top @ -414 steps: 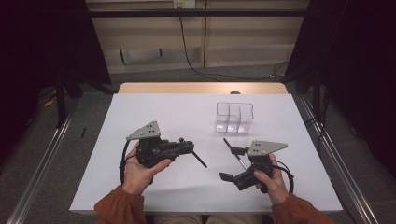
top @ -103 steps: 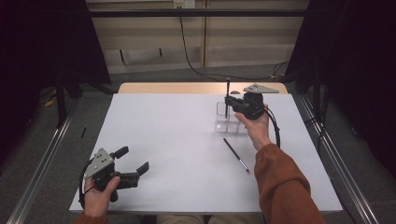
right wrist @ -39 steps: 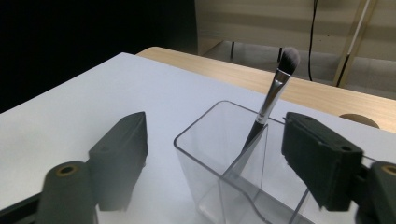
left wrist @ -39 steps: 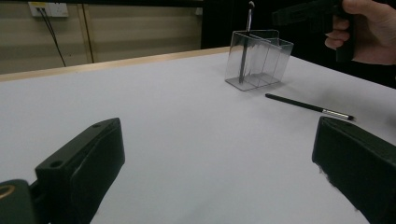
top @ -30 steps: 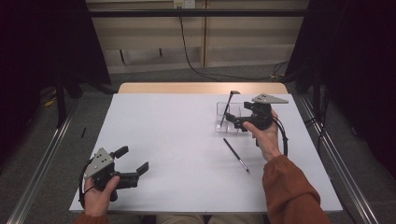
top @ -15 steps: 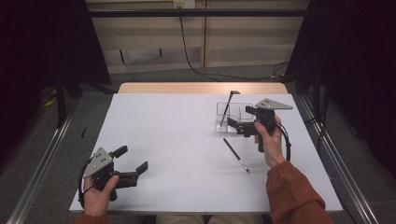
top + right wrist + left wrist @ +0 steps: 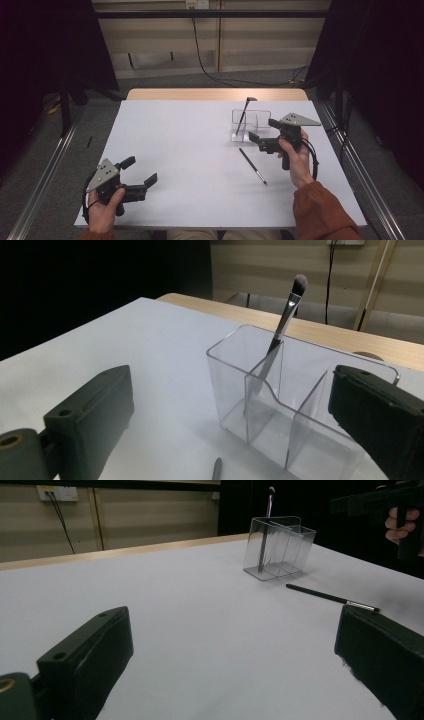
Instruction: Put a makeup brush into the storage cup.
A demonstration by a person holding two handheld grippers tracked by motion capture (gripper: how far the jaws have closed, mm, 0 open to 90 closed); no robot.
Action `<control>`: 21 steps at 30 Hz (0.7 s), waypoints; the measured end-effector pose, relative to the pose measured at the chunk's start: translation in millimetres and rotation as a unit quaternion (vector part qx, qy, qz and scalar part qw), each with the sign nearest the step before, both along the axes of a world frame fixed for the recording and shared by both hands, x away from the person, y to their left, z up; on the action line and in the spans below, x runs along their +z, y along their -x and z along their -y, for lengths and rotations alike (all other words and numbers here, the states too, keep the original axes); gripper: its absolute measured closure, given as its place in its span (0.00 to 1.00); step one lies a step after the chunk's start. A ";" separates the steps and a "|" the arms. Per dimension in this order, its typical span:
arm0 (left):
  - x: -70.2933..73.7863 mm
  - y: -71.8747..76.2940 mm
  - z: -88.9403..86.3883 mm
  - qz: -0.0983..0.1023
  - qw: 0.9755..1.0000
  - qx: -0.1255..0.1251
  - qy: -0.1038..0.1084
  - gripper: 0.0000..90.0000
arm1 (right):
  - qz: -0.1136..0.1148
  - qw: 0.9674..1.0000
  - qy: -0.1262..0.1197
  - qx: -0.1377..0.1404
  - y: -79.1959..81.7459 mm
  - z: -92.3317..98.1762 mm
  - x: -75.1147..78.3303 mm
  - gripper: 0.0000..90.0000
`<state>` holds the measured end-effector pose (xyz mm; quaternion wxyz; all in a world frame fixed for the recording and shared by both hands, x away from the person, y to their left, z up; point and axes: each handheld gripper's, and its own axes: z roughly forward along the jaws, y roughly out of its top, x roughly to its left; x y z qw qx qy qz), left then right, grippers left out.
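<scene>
Right gripper [image 7: 262, 134] hangs just beside the clear organizer [image 7: 260, 119], on its near right side, with both black jaws spread wide and nothing between them. Over at the near left corner of the table the left gripper [image 7: 139, 169] sits low in the person's hand, its jaws equally wide apart and empty.

Two makeup brushes are out. One brush [image 7: 278, 335] stands tilted in a compartment of the organizer, leaning against a divider, its soft rounded bristle tip up and a shiny metal ferrule under it. The second brush [image 7: 252, 166], slim and black with a silvery band near one end, lies flat on the table [image 7: 190, 150] in front of the organizer, apart from it and from both grippers.

That single organizer is transparent hard plastic, boxy with rounded corners, split by thin walls into several compartments; I cannot count them surely. A smooth white sheet covers the tabletop, with a strip of pale wood showing along the far edge. I can read no labels or writing on any of it.
</scene>
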<state>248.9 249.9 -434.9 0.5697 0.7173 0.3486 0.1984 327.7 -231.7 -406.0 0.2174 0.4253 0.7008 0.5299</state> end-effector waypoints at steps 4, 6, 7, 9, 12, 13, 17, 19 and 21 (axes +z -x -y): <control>0.5 0.6 -0.6 0.001 1.000 -0.002 -0.001 0.02 | 0.010 1.000 0.005 0.001 8.1 0.6 0.0 0.04; 0.4 0.8 -0.7 0.000 1.000 -0.002 0.000 0.02 | 0.011 1.000 0.002 0.002 13.0 1.5 -1.5 0.04; 0.3 0.8 -0.8 0.001 1.000 -0.002 0.000 0.02 | 0.011 1.000 0.003 0.002 15.2 2.4 -2.0 0.04; 0.3 0.8 -1.1 -0.001 1.000 -0.003 0.001 0.02 | 0.011 1.000 0.005 -0.001 18.6 4.7 -1.8 0.04; 0.4 0.7 -1.5 0.002 1.000 -0.004 -0.002 0.02 | 0.015 1.000 -0.002 -0.006 24.6 9.8 -2.0 0.05; 0.3 0.1 -1.2 0.002 1.000 -0.004 0.000 0.02 | 0.013 1.000 0.000 -0.007 27.0 10.6 -1.9 0.05; -0.6 -2.0 -0.3 0.000 1.000 -0.009 -0.005 0.02 | 0.018 1.000 0.000 -0.009 37.9 16.5 -4.0 0.05; -1.1 -1.7 0.0 -0.001 1.000 -0.009 -0.005 0.02 | 0.014 1.000 0.001 -0.010 42.6 17.8 -6.1 0.05; -1.0 -0.2 -0.8 0.002 1.000 -0.008 -0.004 0.02 | 0.016 1.000 0.005 -0.008 48.1 17.8 -6.8 0.05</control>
